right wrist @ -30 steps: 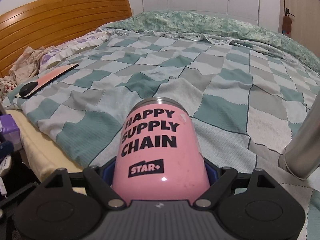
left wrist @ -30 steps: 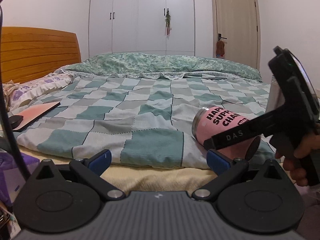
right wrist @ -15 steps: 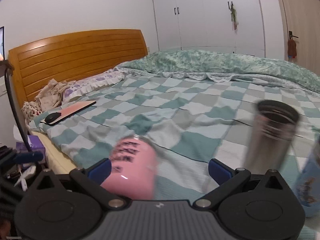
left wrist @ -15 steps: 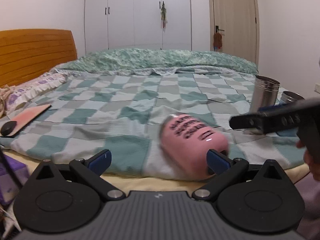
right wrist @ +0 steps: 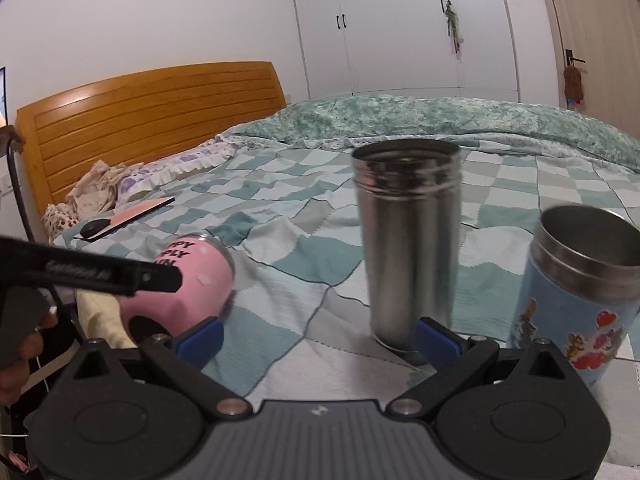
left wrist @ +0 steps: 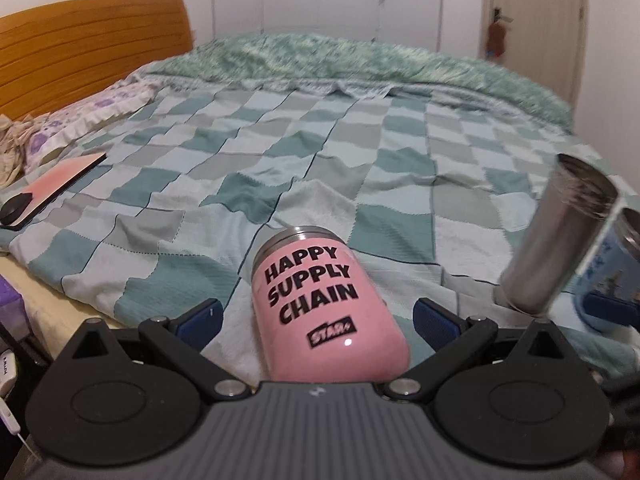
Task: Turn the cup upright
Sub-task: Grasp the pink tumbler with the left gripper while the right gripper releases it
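Observation:
A pink cup (left wrist: 324, 312) printed "HAPPY SUPPLY CHAIN" lies on its side on the checked bedspread (left wrist: 320, 160), steel rim pointing away. My left gripper (left wrist: 316, 318) is open, its blue pads on either side of the cup with gaps. In the right wrist view the pink cup (right wrist: 188, 284) lies at the left, partly behind the left gripper's black finger (right wrist: 92, 274). My right gripper (right wrist: 318, 338) is open and empty, in front of an upright steel tumbler (right wrist: 408, 240).
A blue cartoon-print cup (right wrist: 576, 296) stands upright right of the tumbler. A pink board with a black mouse (left wrist: 52, 188) lies at the bed's left edge. Wooden headboard (right wrist: 140, 120) at left, wardrobe and door behind.
My right gripper let go of the pink cup and swung right to face the steel tumbler. My left gripper moved in so its open pads flank the pink cup.

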The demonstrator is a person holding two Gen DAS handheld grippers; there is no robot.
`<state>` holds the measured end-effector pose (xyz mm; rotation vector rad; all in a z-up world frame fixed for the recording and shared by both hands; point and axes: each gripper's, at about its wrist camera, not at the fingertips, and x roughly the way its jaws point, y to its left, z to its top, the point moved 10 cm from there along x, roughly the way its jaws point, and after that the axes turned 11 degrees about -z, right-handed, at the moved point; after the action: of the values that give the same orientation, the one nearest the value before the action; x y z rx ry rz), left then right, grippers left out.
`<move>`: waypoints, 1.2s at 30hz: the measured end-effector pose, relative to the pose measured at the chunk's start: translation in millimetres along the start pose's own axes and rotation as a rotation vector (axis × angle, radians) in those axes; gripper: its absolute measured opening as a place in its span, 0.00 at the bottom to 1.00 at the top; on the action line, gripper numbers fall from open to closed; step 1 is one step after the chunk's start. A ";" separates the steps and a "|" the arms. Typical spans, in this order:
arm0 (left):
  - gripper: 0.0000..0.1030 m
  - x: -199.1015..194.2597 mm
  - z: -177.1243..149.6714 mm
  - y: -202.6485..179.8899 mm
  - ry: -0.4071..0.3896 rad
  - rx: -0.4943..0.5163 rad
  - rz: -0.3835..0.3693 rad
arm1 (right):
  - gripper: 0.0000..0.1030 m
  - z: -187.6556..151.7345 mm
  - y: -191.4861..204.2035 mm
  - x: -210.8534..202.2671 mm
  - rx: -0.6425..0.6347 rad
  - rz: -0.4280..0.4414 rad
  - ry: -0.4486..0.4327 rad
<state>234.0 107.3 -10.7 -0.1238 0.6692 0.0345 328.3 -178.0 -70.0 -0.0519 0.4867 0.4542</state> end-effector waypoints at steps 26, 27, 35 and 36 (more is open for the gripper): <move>0.88 39.5 -17.8 2.1 0.265 0.247 -0.202 | 0.99 -7.0 -3.8 5.4 0.021 -0.002 -0.022; 0.91 38.7 -15.6 1.0 0.255 0.243 -0.196 | 0.99 -7.0 -4.2 4.6 0.021 -0.004 -0.025; 0.97 56.4 15.1 -5.6 0.249 0.164 -0.111 | 0.99 -6.5 -4.7 2.5 0.018 -0.013 -0.039; 0.90 61.6 14.7 -2.7 0.274 0.140 -0.096 | 0.99 -5.9 -5.2 1.9 0.019 -0.012 -0.042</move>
<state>291.6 106.0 -37.3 -0.0255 0.9354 -0.1238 329.5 -182.8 -76.4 -0.0275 0.4494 0.4378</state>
